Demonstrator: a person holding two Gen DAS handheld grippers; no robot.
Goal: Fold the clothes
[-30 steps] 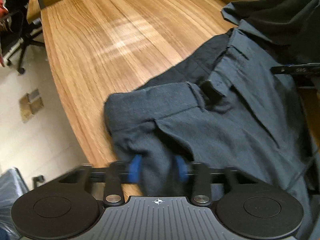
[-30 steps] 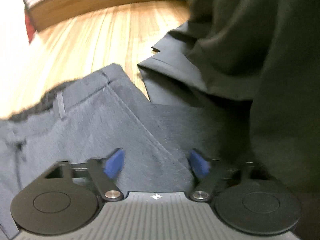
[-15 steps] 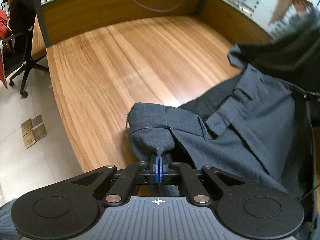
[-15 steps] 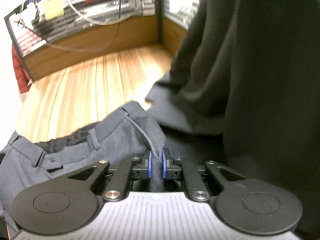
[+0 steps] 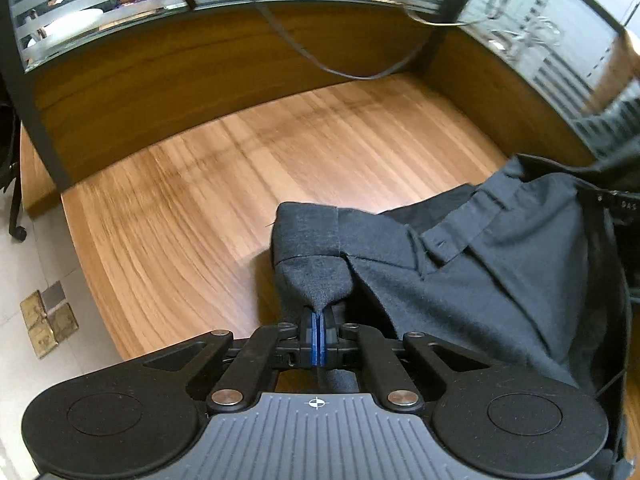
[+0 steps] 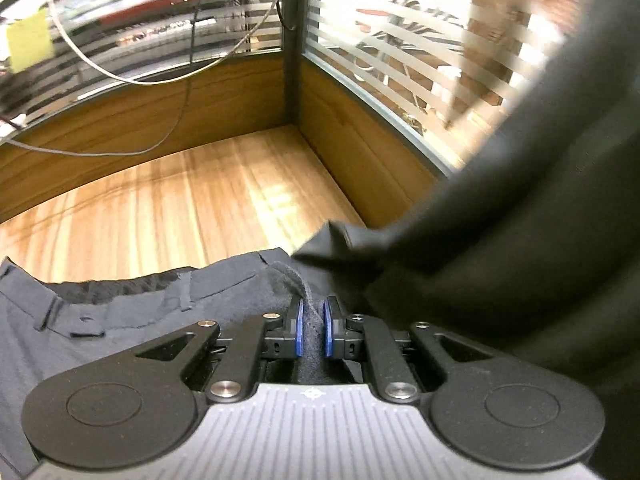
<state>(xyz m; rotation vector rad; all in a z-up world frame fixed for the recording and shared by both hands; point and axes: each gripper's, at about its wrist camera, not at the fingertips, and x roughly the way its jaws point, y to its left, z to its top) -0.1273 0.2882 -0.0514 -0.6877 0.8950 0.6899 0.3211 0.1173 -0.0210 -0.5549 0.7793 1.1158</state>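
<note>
Dark grey trousers (image 5: 480, 272) hang stretched between both grippers above the wooden table (image 5: 240, 184), waistband and belt loops facing away from me. My left gripper (image 5: 319, 334) is shut on the left corner of the waistband, the cloth pinched thin between its blue pads. In the right wrist view the same trousers (image 6: 120, 320) spread to the left, and my right gripper (image 6: 312, 330) is shut on a thick fold of the waistband's other end. A second, blacker garment (image 6: 520, 260) drapes at the right, its pointed corner just beyond the right fingers.
Wooden partition panels (image 5: 200, 80) with striped glass (image 6: 400, 40) above wall the table at the back and right. Cables (image 6: 160, 60) hang over the partition. Off the table's left edge lies tiled floor (image 5: 24, 264) with a brass floor box (image 5: 50, 318) and a chair castor (image 5: 18, 232).
Both grippers went from open around the trousers to shut on the waistband, then lifted it off the table and carried it toward the partition, stretching the waist between them.
</note>
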